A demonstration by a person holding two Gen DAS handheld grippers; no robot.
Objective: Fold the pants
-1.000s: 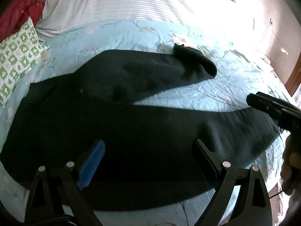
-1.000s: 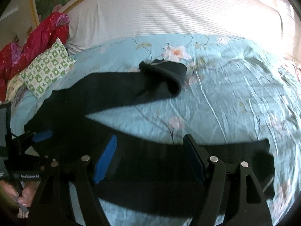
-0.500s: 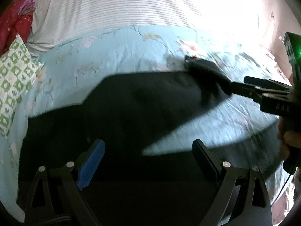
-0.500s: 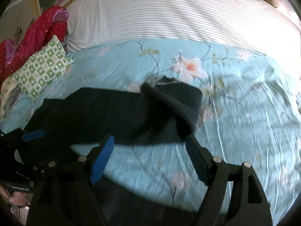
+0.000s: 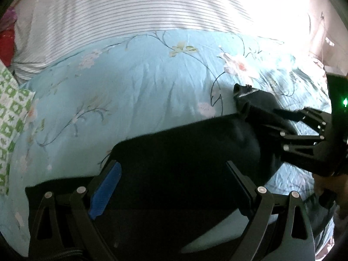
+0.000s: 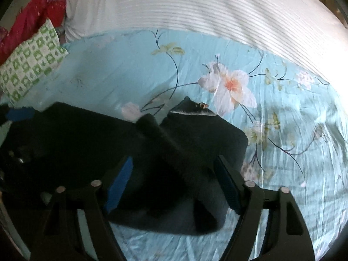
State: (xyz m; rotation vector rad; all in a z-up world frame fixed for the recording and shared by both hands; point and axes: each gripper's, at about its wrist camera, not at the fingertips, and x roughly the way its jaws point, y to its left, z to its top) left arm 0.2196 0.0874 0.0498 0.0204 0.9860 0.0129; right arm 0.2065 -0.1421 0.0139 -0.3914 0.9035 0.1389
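Note:
Black pants (image 5: 184, 152) lie on a light-blue floral bedspread (image 5: 130, 91). In the left wrist view my left gripper (image 5: 171, 184) is open over the upper part of the far leg. My right gripper (image 5: 289, 119) shows at the right, over that leg's crumpled end. In the right wrist view my right gripper (image 6: 174, 182) is open above the far leg's folded-over cuff (image 6: 202, 134), whose pale inner edge shows. My left gripper's blue pad (image 6: 20, 113) shows at the left edge.
A white striped sheet (image 6: 195, 6) covers the far part of the bed. A green-and-white checked pillow (image 6: 30, 63) and red bedding (image 6: 32, 17) lie at the far left. A wall (image 5: 326, 21) stands at the right.
Both grippers moved away from the near leg, forward over the far leg. The right gripper now hovers over the crumpled cuff. The pants have not moved.

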